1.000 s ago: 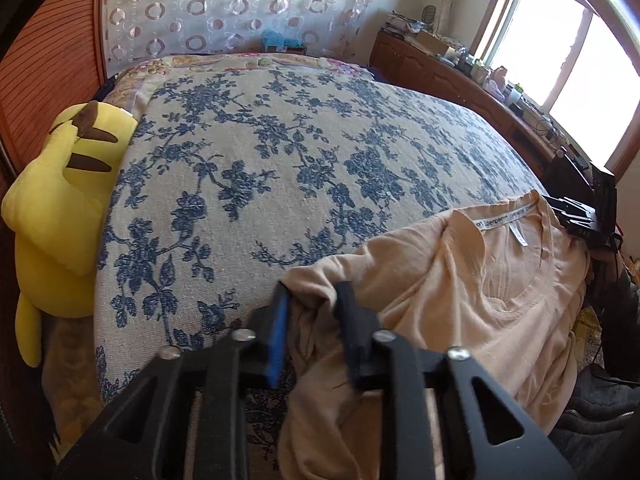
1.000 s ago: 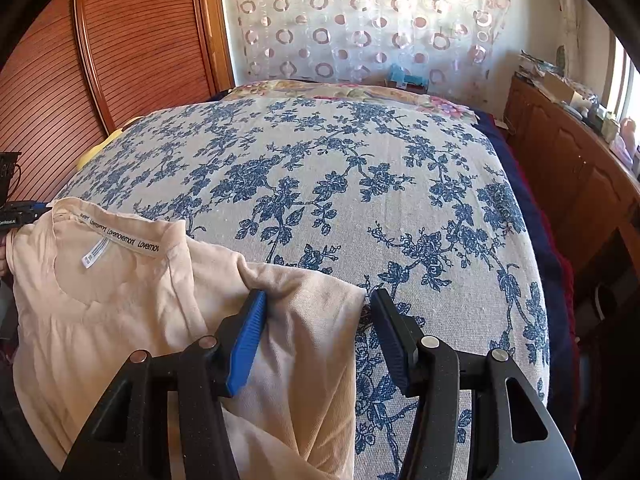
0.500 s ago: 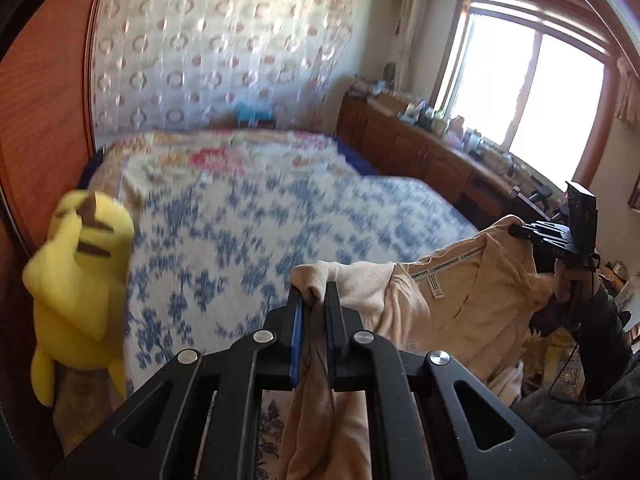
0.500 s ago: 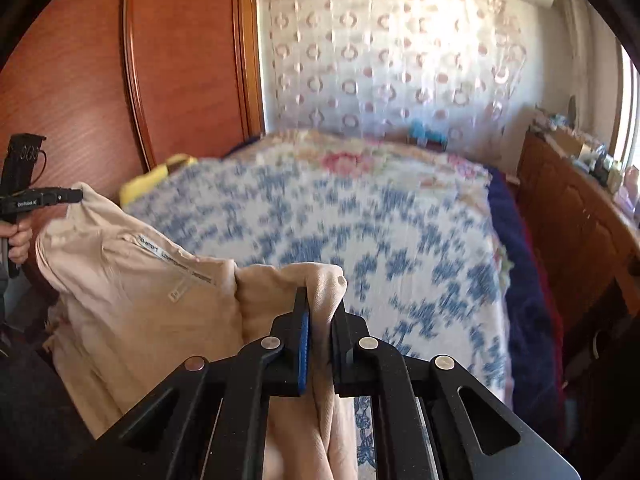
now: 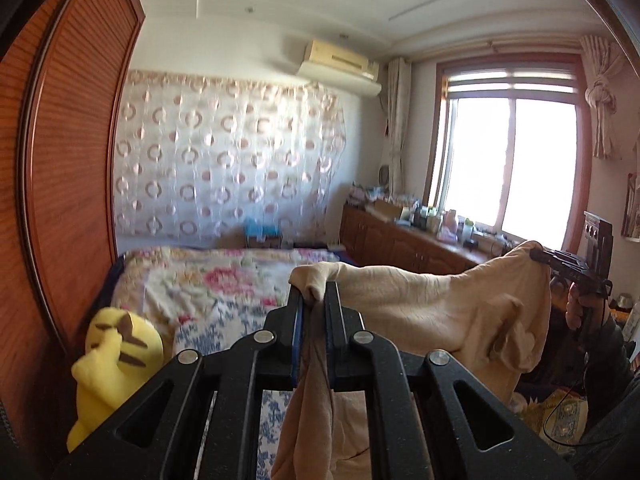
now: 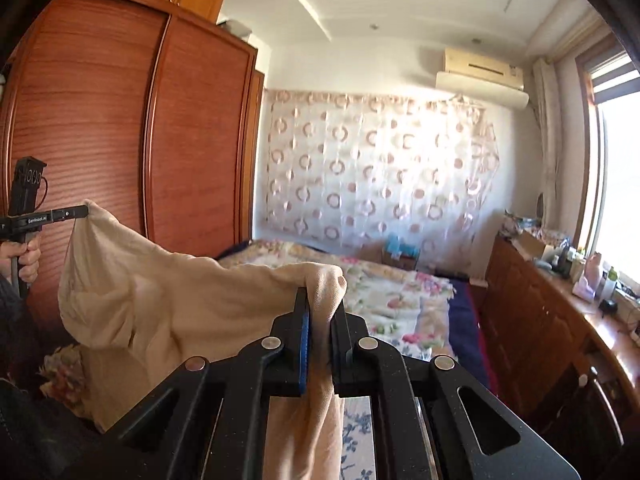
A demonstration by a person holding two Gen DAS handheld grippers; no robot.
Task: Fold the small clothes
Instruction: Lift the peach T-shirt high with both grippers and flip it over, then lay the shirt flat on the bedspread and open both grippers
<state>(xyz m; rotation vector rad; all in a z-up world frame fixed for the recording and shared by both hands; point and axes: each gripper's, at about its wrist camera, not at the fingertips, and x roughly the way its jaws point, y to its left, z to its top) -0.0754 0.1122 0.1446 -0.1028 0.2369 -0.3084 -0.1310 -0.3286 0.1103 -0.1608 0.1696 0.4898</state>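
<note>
Left gripper has its jaws pinched tight on one top corner of the beige shirt, with a little knot of cloth poking up between them and the rest of that side hanging down through the frame; going left to right in the left wrist view, there's the wooden wardrobe filling the left edge, a yellow plush toy slumped at the foot of it beside the bed, then the shirt stretched across in mid-air, up off the floral bedspread; at the far right of that same view the right gripper is clamped on the other top corner, so the fabric sags in a shallow curve between the two; behind it a window blows out bright over a cluttered wooden sideboard. From the right wrist view it's mirrored: the left gripper shows small at the far left against the wardrobe doors with the shirt corner bunched in it; the shirt drapes across to the right gripper up close, jaws shut on a fold of cloth; past that, the patterned curtain on the back wall and an air conditioner above it.
</note>
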